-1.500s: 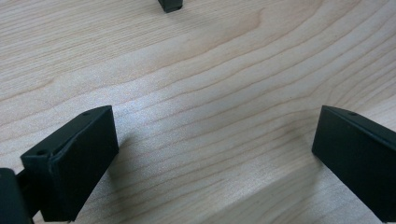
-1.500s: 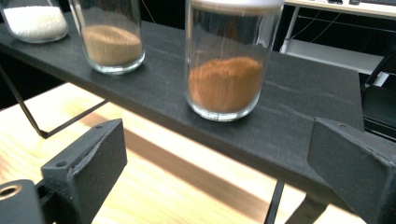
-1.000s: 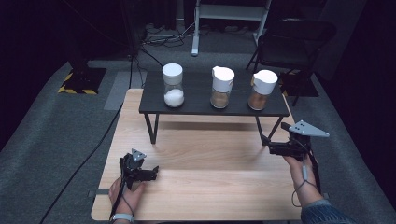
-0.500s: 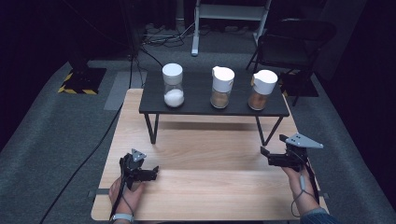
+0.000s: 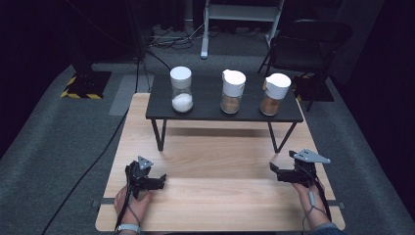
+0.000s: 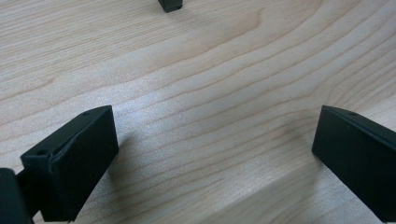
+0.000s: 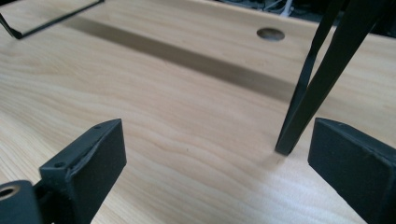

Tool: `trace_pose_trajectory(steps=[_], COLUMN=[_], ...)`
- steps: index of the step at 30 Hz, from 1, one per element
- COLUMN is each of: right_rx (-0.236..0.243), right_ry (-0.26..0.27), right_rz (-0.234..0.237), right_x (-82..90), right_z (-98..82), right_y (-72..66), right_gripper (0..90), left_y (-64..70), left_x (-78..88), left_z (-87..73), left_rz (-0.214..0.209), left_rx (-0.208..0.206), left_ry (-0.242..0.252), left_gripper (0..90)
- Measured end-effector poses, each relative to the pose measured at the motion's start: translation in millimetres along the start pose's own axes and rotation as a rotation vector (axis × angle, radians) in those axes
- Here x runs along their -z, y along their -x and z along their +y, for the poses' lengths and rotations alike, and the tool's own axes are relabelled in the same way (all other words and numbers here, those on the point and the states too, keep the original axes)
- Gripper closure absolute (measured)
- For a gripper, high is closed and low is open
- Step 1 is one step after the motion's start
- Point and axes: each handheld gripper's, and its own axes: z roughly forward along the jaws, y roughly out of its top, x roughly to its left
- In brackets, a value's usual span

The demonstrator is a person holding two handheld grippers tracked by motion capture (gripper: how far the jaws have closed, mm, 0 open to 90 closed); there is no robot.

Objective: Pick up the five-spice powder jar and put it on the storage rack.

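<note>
From the high view, a pale wooden table (image 5: pixel 220 196) carries a low black stand (image 5: pixel 205 110) across its far half. On the stand three jars stand in a row, well apart from one another: a jar of white powder (image 5: pixel 181 90) towards the stand's left end, a jar of tan powder (image 5: pixel 232 92) near the middle, and a jar of brown powder (image 5: pixel 276 94) towards the right end — each with a white lid. The left tool (image 5: pixel 159 180) lies low near the table's near left corner, a hand (image 5: pixel 131 205) behind it, its jaws pointing towards the middle of the table. The right tool (image 5: pixel 274 171) sits near the table's near right edge, just in front of the stand's right legs, jaws pointing left, with a grey three-cornered plate (image 5: pixel 311 156) on top. Both tools are well apart from the jars, and neither touches anything on the stand.

In the left gripper view the left tool's (image 6: pixel 215 154) two black jaws stand wide apart over bare wood, nothing between them; the foot of a stand leg (image 6: pixel 169 5) shows at the top edge.

In the right gripper view the right tool's (image 7: pixel 217 168) jaws also stand wide apart and empty — a slanted black stand leg (image 7: pixel 317 79) meets the wood just beside the right-hand jaw. A round hole (image 7: pixel 270 33) sits in the table farther off.
</note>
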Motion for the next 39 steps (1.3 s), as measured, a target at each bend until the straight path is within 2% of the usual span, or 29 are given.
trace_pose_trajectory(steps=[21, 39], right_rx=[0.013, 0.009], right_ry=[-0.099, -0.170], right_rz=[0.000, 0.000], right_x=[-18.0, -30.8], right_z=[-22.3, -30.5], right_y=[-6.7, -9.0], right_gripper=[4.3, 4.3], left_y=[0.0, 0.0], left_x=[0.0, 0.0], left_z=[0.0, 0.0], left_rz=[0.000, 0.000], left_rx=[0.000, 0.000], left_ry=[0.000, 0.000], left_gripper=[0.4, 0.4])
